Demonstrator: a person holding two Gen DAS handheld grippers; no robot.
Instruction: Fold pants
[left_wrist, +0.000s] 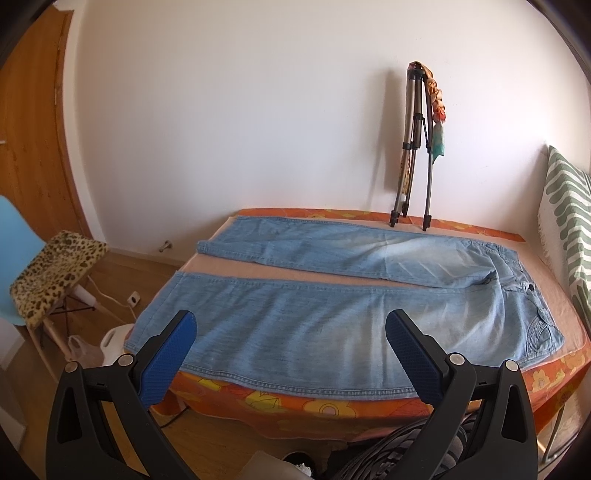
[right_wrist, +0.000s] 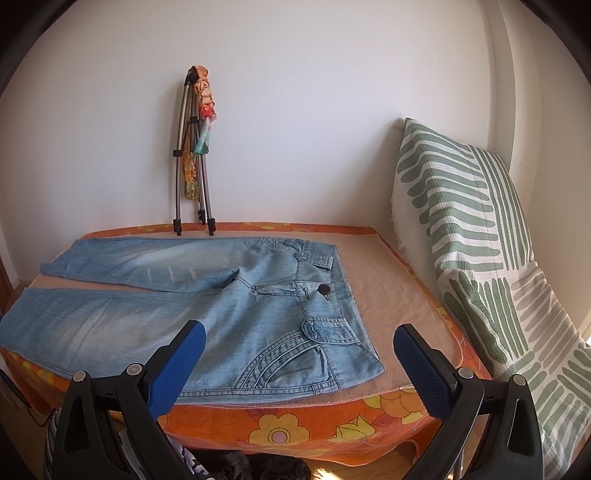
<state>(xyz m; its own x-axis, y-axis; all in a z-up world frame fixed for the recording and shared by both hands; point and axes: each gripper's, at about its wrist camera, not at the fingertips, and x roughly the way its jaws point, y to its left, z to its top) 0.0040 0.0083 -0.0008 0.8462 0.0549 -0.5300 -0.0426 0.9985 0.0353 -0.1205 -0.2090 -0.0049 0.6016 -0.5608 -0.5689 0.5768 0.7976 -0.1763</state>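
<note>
Light blue jeans (left_wrist: 332, 295) lie spread flat on the table (left_wrist: 332, 406), which is covered by an orange flowered cloth; the legs run left and the waist is at the right. The two legs lie apart with a strip of beige cover between them. In the right wrist view the jeans (right_wrist: 221, 302) show the waistband, a dark button (right_wrist: 324, 289) and a stitched pocket. My left gripper (left_wrist: 290, 328) is open, above the near leg's front hem. My right gripper (right_wrist: 300, 343) is open, above the near hip corner of the waist. Neither holds anything.
A folded tripod (left_wrist: 415, 147) hung with a colourful scarf leans on the wall at the table's back edge. A green-and-white patterned cover (right_wrist: 480, 258) drapes something at the right. At left, a leopard-print stool (left_wrist: 55, 273), a blue chair (left_wrist: 14, 258) and cables on the wooden floor.
</note>
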